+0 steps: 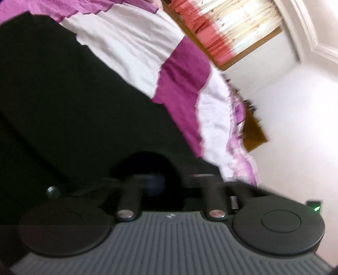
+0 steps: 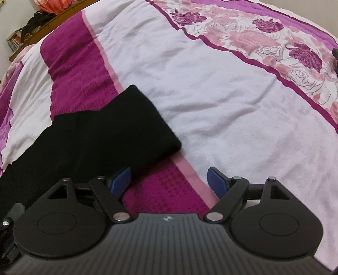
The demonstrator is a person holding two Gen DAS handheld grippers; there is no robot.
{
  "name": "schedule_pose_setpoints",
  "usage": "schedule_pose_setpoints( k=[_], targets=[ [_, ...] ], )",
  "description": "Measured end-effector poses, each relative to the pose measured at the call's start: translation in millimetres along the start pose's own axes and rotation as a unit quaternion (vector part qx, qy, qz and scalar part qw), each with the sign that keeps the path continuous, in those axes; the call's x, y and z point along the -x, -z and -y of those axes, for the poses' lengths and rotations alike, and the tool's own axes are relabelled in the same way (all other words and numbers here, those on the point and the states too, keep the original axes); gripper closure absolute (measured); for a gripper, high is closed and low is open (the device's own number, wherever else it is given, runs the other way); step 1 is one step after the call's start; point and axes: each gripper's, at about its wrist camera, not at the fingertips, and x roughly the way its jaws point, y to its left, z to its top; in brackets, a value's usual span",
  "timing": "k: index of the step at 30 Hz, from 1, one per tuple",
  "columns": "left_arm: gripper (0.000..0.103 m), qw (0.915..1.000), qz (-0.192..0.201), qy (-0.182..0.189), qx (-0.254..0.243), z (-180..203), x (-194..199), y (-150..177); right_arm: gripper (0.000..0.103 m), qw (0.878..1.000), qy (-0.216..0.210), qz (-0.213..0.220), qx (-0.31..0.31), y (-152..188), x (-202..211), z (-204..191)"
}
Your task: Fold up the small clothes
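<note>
Black garment spread on a bed, one gripper closed at it, the other apart.

The left gripper has its jaws together against the black garment; blur hides any pinch. The right gripper stands wide over the bedspread, just beside the cloth.

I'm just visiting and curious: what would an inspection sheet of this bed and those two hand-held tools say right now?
Surface: bedspread, white with magenta bands and a rose-print border, lightly wrinkled.
Job's things: black garment lying flat on the bedspread, one rounded end folded over a magenta band.
Clutter: dark items on a wooden ledge beyond the bed; too blurred to identify.
Grippers: left tool shut, its tips lost against the black cloth, so a grip is unconfirmed; right tool open, holding nothing, beside the garment.
Cables: nothing seen.
Surroundings: white wall, coral curtains at a wood-framed window.
</note>
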Motion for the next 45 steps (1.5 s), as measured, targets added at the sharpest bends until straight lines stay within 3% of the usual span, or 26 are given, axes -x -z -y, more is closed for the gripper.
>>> schedule_pose_setpoints(
  k=[4,6,8,9,10,11,12,14,17,21,24,27,30,37,42,45],
  targets=[
    [0.096,0.9942,0.064,0.015,-0.085,24,20,-12,0.018,1.000,-0.005,-0.001,-0.010,-4,0,4],
    [0.096,0.9918,0.062,0.006,-0.112,33,26,-17,0.018,1.000,0.000,0.001,-0.012,-6,-1,5],
    [0.093,0.9928,0.037,-0.034,-0.109,30,20,-18,0.018,1.000,0.005,0.002,-0.015,-8,-2,5],
    [0.080,0.9924,0.013,-0.059,-0.107,26,13,-17,0.018,1.000,0.007,0.002,-0.015,-8,-3,6],
    [0.053,0.9917,-0.007,-0.082,-0.099,20,9,-16,0.017,1.000,0.009,0.002,-0.015,-9,-4,6],
    [0.042,0.9912,-0.015,-0.104,-0.081,11,8,-15,0.017,1.000,0.012,0.003,-0.016,-10,-4,6],
    [0.034,0.9920,0.001,-0.112,-0.058,1,14,-13,0.017,1.000,0.014,0.003,-0.018,-10,-5,7],
    [0.034,0.9949,0.036,-0.093,-0.014,-15,26,-12,0.017,1.000,0.013,0.003,-0.022,-10,-5,9],
    [0.021,0.9950,0.050,-0.070,0.050,-36,39,-13,0.017,1.000,0.013,0.002,-0.022,-10,-6,10],
    [0.005,0.9970,0.023,-0.048,0.056,-41,30,-22,0.015,1.000,0.016,0.002,-0.019,-9,-8,7],
    [0.004,0.9986,-0.016,-0.039,0.034,-34,15,-28,0.015,1.000,0.015,-0.001,-0.016,-8,-11,4],
    [0.004,0.9962,-0.074,-0.006,0.046,-38,-6,-35,0.014,1.000,0.010,-0.004,-0.017,-7,-12,3],
    [0.005,0.9948,-0.099,-0.009,0.022,-35,-18,-37,0.014,1.000,0.007,-0.006,-0.023,-8,-12,4],
    [0.005,0.9948,-0.089,0.030,0.038,-48,9,-20,0.014,0.999,-0.004,-0.014,-0.041,-11,-12,10],
    [0.005,0.9961,-0.086,0.008,0.021,-38,-1,-17,0.014,0.999,0.000,-0.014,-0.034,-8,-13,8],
    [0.005,0.9930,-0.104,0.026,0.049,-42,-16,-27,0.013,0.999,0.000,-0.017,-0.034,-9,-14,7]
  ],
)
